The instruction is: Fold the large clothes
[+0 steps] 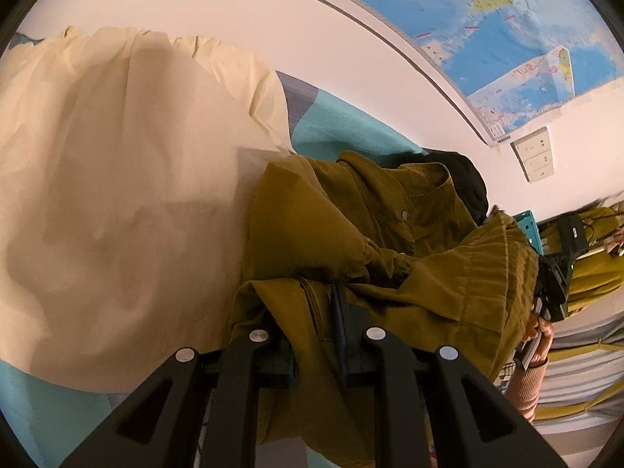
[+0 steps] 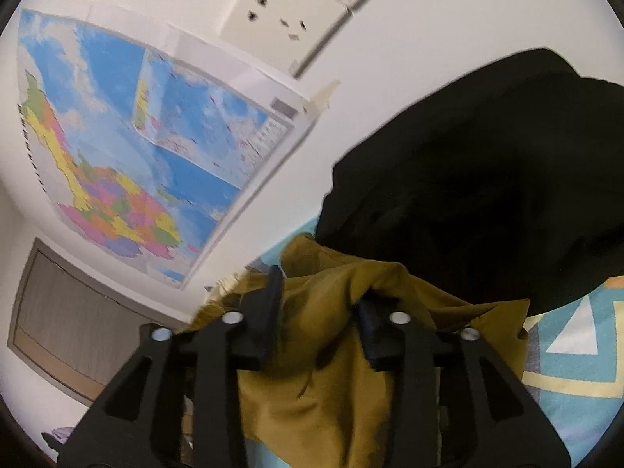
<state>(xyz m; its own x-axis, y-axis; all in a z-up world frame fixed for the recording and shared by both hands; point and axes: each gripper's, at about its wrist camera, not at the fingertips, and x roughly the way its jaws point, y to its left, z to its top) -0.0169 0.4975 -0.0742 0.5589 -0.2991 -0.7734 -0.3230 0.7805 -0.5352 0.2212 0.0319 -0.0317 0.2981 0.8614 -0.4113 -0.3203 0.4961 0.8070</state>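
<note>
Your olive-green button-up shirt lies bunched on the bed, over a turquoise patterned cover, just beside a cream garment spread flat and touching a black garment heaped toward the wall. The collar and one snap button face up in the left wrist view.

Your left gripper has its jaws nearly together, pinching a seamed fold of the shirt between them. Your right gripper has its jaws partly open; shirt fabric fills the gap and drapes over the right finger, yet the pads do not seem to press it, so treat that side as released.

This cloth looks like a soft, midweight cotton: light, limp, and not slippery. It will sag and drag wherever you do not support it, and a single-point hold will let the rest twist. Nothing here is fragile, though the snaps and collar add stiff lumps that resist a clean crease.

For the next hold, I would take it at a seam or hem, ideally a shoulder or bottom corner, where the doubled layers give the pads something firm. Avoid catching the black garment, which lies against the shirt's far edge.
</note>
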